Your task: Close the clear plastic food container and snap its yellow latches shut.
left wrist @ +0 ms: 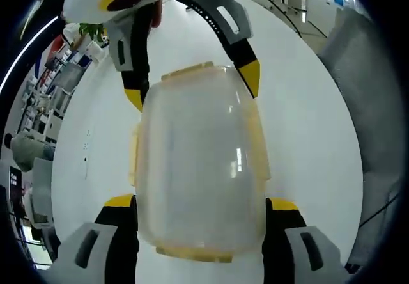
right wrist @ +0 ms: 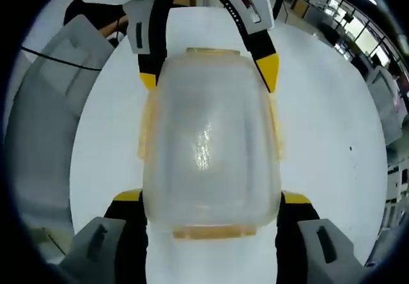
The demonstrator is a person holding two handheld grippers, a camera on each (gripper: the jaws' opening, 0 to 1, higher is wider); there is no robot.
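Note:
The clear plastic food container (left wrist: 198, 162) lies over the white table (left wrist: 307, 124) with its lid on. Pale yellow latches show at its ends (left wrist: 186, 73) and sides. My left gripper (left wrist: 199, 202) holds the near end, with its yellow-tipped jaws pressed against both sides. My right gripper (left wrist: 192, 87) comes in from the top and clasps the far end the same way. In the right gripper view the container (right wrist: 208, 149) sits between my right gripper (right wrist: 211, 197) below and my left gripper (right wrist: 208, 74) above. A yellow latch (right wrist: 214, 231) lies along the near edge.
Shelves with clutter (left wrist: 64, 60) stand beyond the table at the left of the left gripper view, and a grey surface (left wrist: 374, 105) borders it at the right. In the right gripper view a grey chair-like shape (right wrist: 45, 111) with a black cable (right wrist: 51, 57) flanks the table, and desks (right wrist: 358, 34) stand far right.

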